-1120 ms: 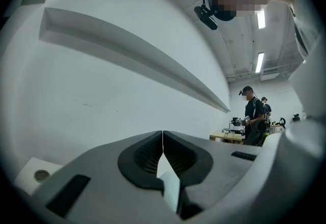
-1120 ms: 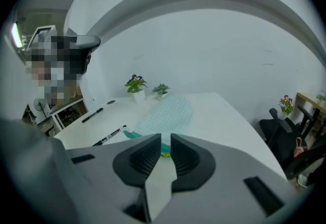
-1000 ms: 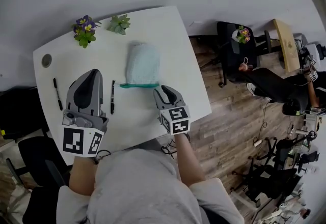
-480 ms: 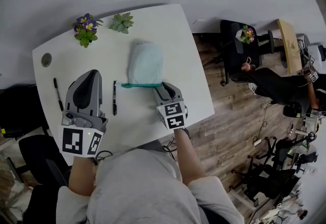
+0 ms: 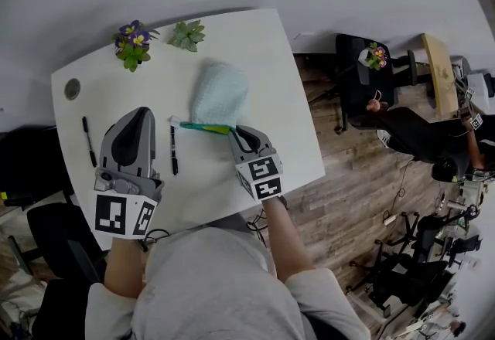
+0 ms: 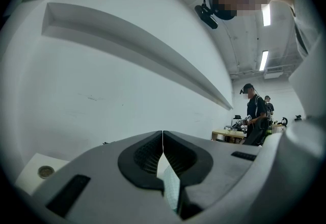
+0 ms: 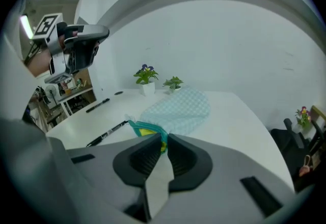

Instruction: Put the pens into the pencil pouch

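Grip on the pouch mouth looks like the step in hand. The right claw (image 5: pixel 236 132) has its jaws closed on the teal zip edge (image 5: pixel 197 127) of the pale blue-green checked fabric pencil pouch (image 5: pixel 219 95), and a sliver of yellow lining (image 7: pixel 145 132) shows right at the jaw tips. The pouch body lies flat on the white desk (image 5: pixel 263 52), stretching away beyond that claw.

To do this well, the pinch should probably take only the upper lip and lift it gently. That way the mouth gapes instead of the whole soft pouch dragging along the desk.

The left claw (image 5: pixel 141 111) hovers above the desk with its jaws pressed together and nothing between them. It would need to open before taking the nearer black pen (image 5: pixel 173 149), which lies between the two claws, just left of the right claw's tips. A second black pen (image 5: pixel 87 141) lies on the far side of the left claw.

Whether one lip or both is pinched cannot be told, since the jaws cover the edge. How wide the mouth stands is hidden too. The left gripper view shows mostly wall and neither pen.
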Action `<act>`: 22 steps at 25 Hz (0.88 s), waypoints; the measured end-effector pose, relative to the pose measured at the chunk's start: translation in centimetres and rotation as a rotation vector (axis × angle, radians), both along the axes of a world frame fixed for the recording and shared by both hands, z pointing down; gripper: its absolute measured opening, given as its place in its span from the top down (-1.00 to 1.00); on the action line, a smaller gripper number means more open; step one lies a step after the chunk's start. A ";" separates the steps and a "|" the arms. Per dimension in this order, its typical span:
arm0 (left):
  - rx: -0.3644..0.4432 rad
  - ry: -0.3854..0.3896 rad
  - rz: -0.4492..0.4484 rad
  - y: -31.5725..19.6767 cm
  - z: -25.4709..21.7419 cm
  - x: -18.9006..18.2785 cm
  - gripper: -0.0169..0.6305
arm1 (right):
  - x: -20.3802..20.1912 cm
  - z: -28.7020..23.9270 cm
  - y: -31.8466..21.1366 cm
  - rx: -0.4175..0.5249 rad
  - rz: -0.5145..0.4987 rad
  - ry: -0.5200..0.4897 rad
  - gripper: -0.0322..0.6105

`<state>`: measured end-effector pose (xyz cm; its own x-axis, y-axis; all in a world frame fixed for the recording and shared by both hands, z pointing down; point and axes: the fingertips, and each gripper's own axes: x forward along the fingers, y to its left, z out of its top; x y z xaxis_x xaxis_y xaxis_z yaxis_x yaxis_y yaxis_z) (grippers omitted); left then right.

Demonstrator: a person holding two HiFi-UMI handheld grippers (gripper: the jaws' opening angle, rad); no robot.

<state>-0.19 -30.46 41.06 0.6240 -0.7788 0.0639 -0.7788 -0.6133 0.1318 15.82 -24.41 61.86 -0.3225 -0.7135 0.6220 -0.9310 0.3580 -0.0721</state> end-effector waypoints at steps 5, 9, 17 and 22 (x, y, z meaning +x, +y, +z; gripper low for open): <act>0.017 -0.008 -0.014 0.6 -0.4 -0.2 0.87 | -0.6 -2.9 -0.5 0.046 0.011 -0.106 0.73; 0.048 -0.034 -0.023 1.5 -1.0 -0.3 0.87 | -0.6 -5.8 -0.7 0.114 0.019 -0.162 0.73; 0.114 -0.065 -0.071 4.2 -2.8 -0.9 0.87 | -1.2 -12.3 0.1 0.243 0.014 -0.260 0.73; 0.148 -0.056 -0.112 6.3 -4.1 -1.8 0.87 | -1.9 -15.5 1.4 0.282 0.000 -0.371 0.73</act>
<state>-2.00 -24.21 36.98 0.5313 -0.8468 -0.0248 -0.8470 -0.5315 0.0012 13.97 -23.02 46.38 -0.4865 -0.8383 0.2461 -0.8607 0.4115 -0.2996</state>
